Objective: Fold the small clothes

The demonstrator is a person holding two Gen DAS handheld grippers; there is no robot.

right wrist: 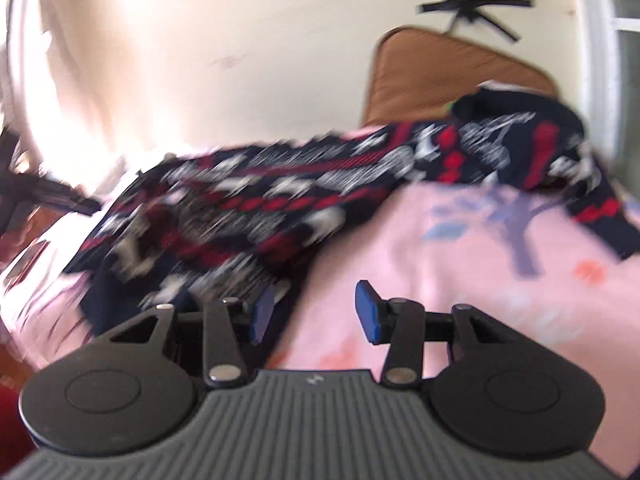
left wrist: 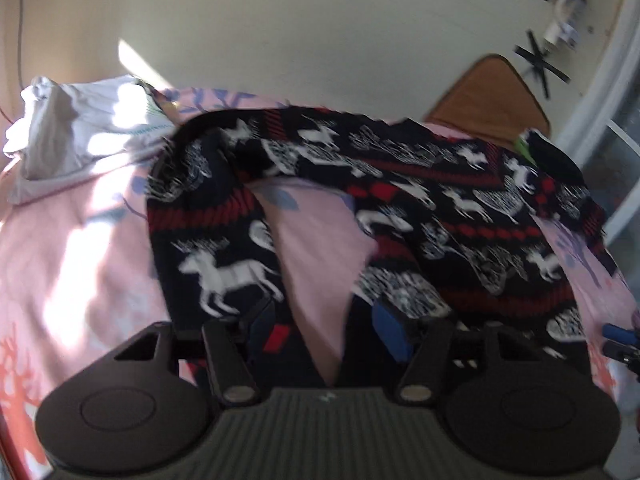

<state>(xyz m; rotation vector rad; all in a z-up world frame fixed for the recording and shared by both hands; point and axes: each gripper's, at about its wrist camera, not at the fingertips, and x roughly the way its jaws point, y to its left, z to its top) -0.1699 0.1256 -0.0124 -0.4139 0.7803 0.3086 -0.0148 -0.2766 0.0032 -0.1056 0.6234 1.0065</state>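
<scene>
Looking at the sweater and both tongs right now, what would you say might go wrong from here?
1. The left tongs stand open over pink bedsheet between sweater parts, so closing may pinch the sheet.
2. The right tongs are open at the sweater's edge and may miss it.
</scene>
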